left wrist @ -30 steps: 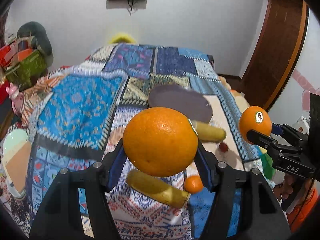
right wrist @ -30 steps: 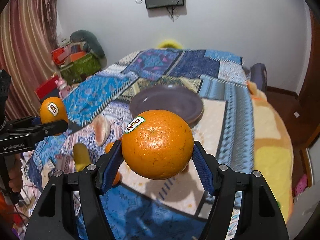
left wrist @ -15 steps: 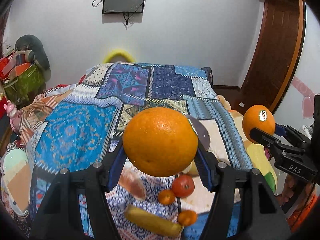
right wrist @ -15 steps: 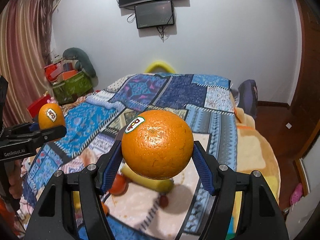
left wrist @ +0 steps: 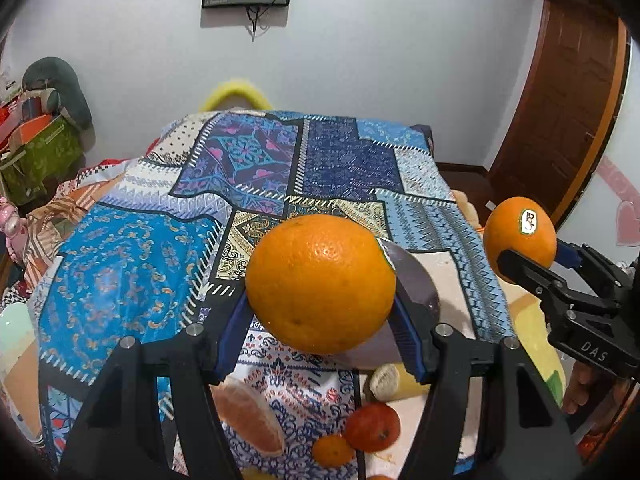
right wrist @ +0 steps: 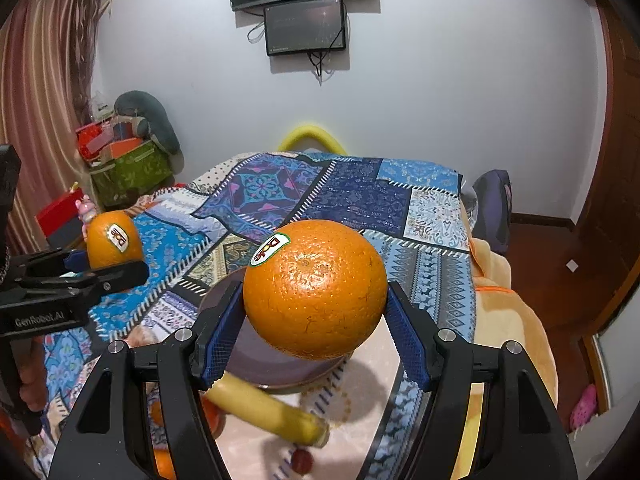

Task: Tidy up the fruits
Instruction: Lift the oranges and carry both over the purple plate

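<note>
Both round oranges pinched — left gripper (left wrist: 322, 308), right gripper (right wrist: 316, 312) — now lowered again toward dark purple plate (right wrist: 248, 356); placing probably next.

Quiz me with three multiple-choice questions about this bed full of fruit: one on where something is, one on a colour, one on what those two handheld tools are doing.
1. Where is the banana?
A. on the plate
B. on the bed, in front of the plate
C. in a tool

2. What colour is the plate?
A. purple-grey
B. green
C. red

3. What is the left tool doing?
A. open, empty
B. shut on an orange
C. lying on the bed

Answers: 1 B, it lies on the cloth below the plate's rim. 2 A, its rim looks purple-grey. 3 B, an orange sits clamped between its blue pads; the right tool holds another orange.
</note>
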Available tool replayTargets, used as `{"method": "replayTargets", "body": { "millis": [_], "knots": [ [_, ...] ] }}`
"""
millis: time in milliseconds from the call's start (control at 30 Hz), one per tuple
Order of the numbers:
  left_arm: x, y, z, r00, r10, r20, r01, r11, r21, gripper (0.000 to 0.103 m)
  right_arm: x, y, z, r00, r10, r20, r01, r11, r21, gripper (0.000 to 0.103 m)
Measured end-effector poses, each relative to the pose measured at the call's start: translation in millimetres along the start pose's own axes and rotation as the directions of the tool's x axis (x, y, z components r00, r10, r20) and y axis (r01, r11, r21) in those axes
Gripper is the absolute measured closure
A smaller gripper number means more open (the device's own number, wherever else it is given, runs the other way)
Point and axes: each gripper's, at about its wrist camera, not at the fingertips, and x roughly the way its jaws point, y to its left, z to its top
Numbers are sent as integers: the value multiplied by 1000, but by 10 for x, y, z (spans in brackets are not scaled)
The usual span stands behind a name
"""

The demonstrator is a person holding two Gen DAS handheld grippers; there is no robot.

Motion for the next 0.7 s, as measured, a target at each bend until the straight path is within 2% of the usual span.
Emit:
{"method": "replayTargets", "body": {
  "millis": [700],
  "knots": [
    [1087,10,144,991,31,-127,-24,998,57,39,1043,-71,-45,986,-3,-168,-6,998,-56,37]
  ]
}}
